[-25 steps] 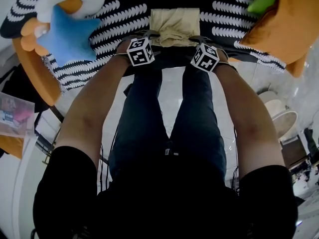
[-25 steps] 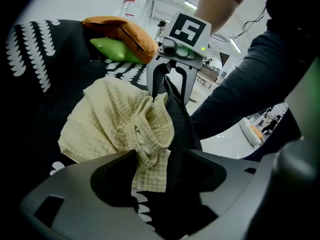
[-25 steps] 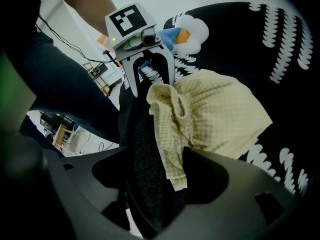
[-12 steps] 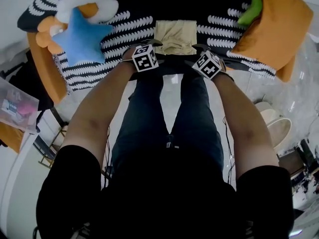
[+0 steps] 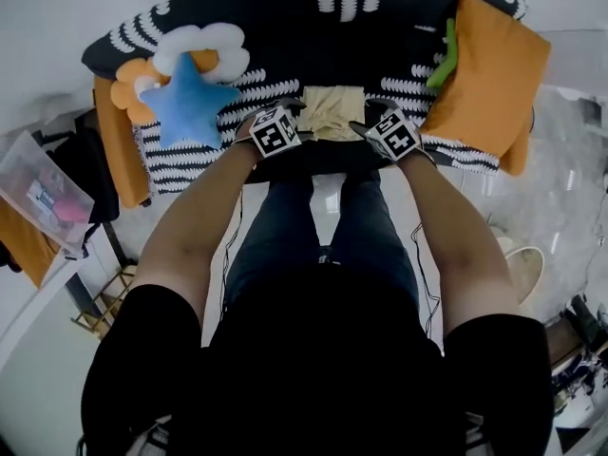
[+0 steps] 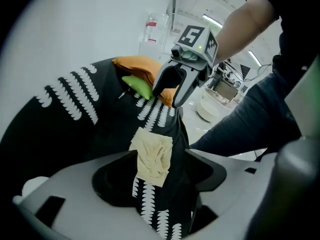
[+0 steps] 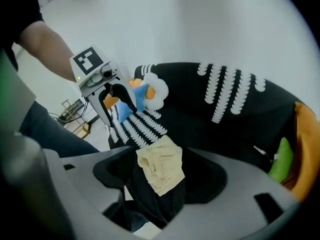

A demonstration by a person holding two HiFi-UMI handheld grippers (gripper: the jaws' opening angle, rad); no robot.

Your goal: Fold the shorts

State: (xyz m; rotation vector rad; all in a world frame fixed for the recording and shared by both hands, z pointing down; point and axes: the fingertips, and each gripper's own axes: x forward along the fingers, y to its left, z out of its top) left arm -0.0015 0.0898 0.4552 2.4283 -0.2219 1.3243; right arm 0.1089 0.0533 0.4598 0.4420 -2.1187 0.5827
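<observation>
Left gripper (image 5: 293,110) and right gripper (image 5: 369,118) both had jaws apart and empty, hovering over the sofa's (image 5: 249,84) front edge. Folded shorts (image 5: 331,112) lay flat on the seat between them, just ahead and about equally near each. No clear long axis.

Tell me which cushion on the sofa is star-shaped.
The blue cushion, left of the shorts, resting against the white-and-orange flower cushion. The big orange cushion on the right is rectangular.

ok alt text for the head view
Folded beige shorts lie on a patterned black sofa, the left gripper and right gripper open at either side of their near edge. A blue star cushion sits left, an orange cushion right.
</observation>
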